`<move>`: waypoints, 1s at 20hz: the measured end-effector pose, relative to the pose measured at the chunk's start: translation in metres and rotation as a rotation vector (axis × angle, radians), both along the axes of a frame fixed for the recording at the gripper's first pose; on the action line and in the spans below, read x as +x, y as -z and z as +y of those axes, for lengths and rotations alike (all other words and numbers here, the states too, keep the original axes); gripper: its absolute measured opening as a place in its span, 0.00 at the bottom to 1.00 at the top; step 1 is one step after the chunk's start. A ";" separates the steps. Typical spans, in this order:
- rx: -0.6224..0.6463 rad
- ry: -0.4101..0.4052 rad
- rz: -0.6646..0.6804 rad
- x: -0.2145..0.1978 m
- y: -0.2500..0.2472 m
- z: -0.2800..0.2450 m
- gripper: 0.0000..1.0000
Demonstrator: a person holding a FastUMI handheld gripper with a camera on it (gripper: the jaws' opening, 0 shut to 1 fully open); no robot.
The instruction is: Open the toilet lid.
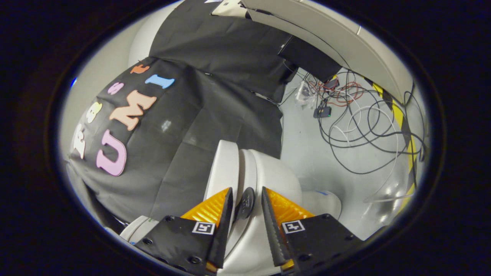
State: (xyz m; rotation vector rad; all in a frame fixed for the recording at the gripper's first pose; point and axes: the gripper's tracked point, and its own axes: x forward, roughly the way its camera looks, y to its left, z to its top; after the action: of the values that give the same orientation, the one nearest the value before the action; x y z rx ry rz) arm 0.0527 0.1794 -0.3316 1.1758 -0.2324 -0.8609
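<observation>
The white toilet lid (225,165) stands slightly apart from the seat (250,168) and the bowl (280,180). A dark oval bumper (245,203) shows in the gap between lid and seat. My gripper (246,193) is right at the toilet, its fingers a narrow gap apart and straddling that seam. One finger lies over the lid's edge and the other over the seat and bowl side. The bumper sits between the fingers. I cannot see either finger pressing on the lid.
Black cloth (215,99) hangs behind the toilet. A tangle of cables (356,115) and a small black device (322,112) lie on the grey floor (307,153) beside the bowl. Yellow-black tape (402,122) marks the floor's edge by a white panel (345,42).
</observation>
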 end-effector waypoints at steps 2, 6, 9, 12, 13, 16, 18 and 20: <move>0.034 0.010 -0.076 0.005 -0.002 0.004 0.14; 0.005 0.047 -0.104 0.005 -0.016 0.001 0.05; -0.022 0.074 -0.110 0.008 -0.036 0.002 0.05; -0.092 0.082 -0.105 0.014 -0.069 0.005 0.05; -0.121 0.075 -0.100 0.017 -0.081 0.008 0.05; -0.212 0.041 -0.082 0.025 -0.119 0.020 0.05; -0.279 0.014 -0.081 0.032 -0.146 0.030 0.05; -0.362 -0.032 -0.086 0.042 -0.175 0.046 0.05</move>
State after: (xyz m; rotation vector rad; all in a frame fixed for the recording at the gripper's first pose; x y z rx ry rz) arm 0.0944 0.2251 -0.1561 0.8761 -0.4203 -0.7052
